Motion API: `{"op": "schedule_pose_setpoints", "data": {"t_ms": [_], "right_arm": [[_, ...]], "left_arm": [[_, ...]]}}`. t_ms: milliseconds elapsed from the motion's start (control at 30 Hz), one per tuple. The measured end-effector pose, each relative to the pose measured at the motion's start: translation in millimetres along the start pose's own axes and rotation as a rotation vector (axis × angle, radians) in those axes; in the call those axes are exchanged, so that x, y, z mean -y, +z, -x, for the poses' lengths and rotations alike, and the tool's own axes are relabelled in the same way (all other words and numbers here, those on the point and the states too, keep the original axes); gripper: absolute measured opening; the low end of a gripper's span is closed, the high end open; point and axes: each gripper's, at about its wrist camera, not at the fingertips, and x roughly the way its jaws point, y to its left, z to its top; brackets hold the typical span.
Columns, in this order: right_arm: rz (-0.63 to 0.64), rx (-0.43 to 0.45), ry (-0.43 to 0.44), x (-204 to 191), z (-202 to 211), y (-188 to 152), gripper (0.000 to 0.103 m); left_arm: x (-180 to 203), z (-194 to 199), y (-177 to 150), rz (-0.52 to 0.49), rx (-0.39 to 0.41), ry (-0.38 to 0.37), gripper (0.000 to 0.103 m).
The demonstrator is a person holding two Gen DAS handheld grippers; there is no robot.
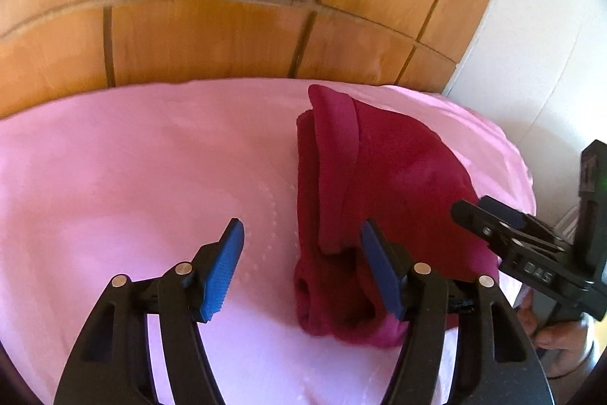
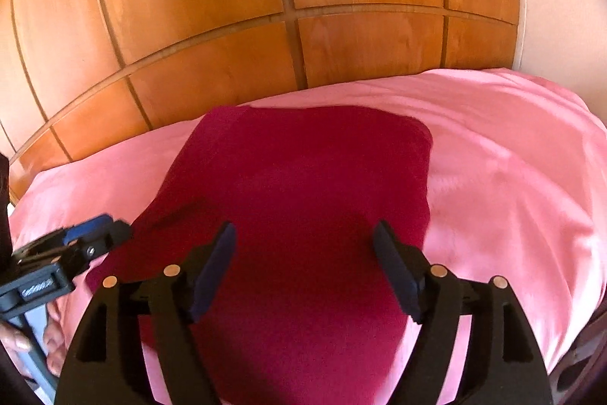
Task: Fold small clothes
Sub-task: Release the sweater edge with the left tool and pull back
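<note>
Garment: dark red cloth [image 2: 299, 200] folded on pink sheet [image 2: 512, 177], long axis running away from both tongs.
Right gripper [image 2: 305, 268]: spread wide, empty, directly over cloth; nearer.
Left gripper [image 1: 301, 266]: spread wide, empty, at cloth's left edge.

only legible txt: "das", pale letters on black body of right gripper [image 1: 489, 215], left-wrist view.

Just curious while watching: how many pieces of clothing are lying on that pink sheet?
1: a dark red garment on the pink sheet, just ahead of both open grippers. Others could lie outside the views.
</note>
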Motion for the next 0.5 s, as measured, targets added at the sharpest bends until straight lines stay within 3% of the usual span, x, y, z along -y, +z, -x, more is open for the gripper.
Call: {"op": "schedule_pose_setpoints", "data": {"t_ms": [167,367,500], "right_arm": [[0.014,-0.009,-0.017,-8.5,31.8,-26.2,0.08],[0.016,-0.055,-0.058,-21.4,25.6,-35.4,0.084],[-0.019,-0.047,-0.065,-22.8,34.1,-30.3,0.085]], "left_arm": [[0.3,0.2,-9.0,-0.006,-0.007,0.018,0.063],[-6.3,-13.8,-15.2,-0.001,-0.053,0.059,0.063],[-9.0,-5.1,-17.6,0.014,-0.032,0.061,0.063]]}}
